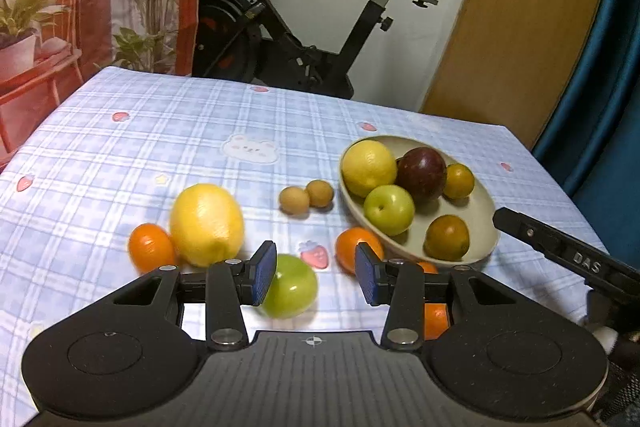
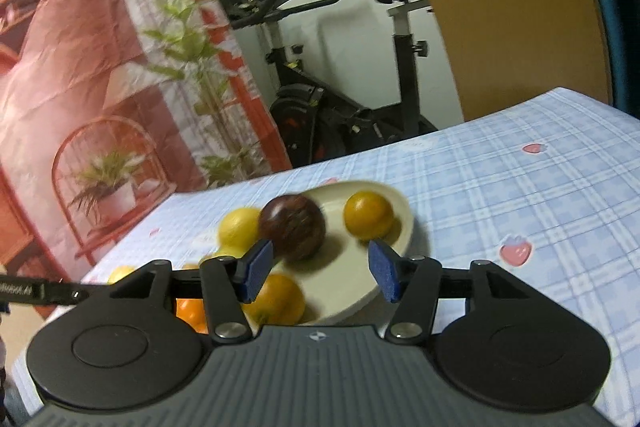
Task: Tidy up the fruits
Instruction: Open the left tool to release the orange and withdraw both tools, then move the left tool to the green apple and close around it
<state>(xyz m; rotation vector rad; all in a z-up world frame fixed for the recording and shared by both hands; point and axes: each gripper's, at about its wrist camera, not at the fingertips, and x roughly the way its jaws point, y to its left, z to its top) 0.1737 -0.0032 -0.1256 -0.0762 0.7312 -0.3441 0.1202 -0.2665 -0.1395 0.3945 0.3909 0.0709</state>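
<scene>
The move ahead, as I judge it, turns on the green apple: it lies on the bench just below and a little left of the gap of the left gripper, whose jaws stand spread with nothing between the pads. It is round, so no long axis matters. The left hand is nearer to it; the right gripper, jaws also spread and empty, hovers over the near rim of the bowl. Counting left to right in the left wrist view, loose on the bench: one orange touching one large lemon, the green apple, two small brown fruits side by side, then at least two more oranges near the bowl, one partly hidden behind the gripper. In the bowl: one lemon, one green apple, one dark purple fruit, two amber-brown fruits.
</scene>
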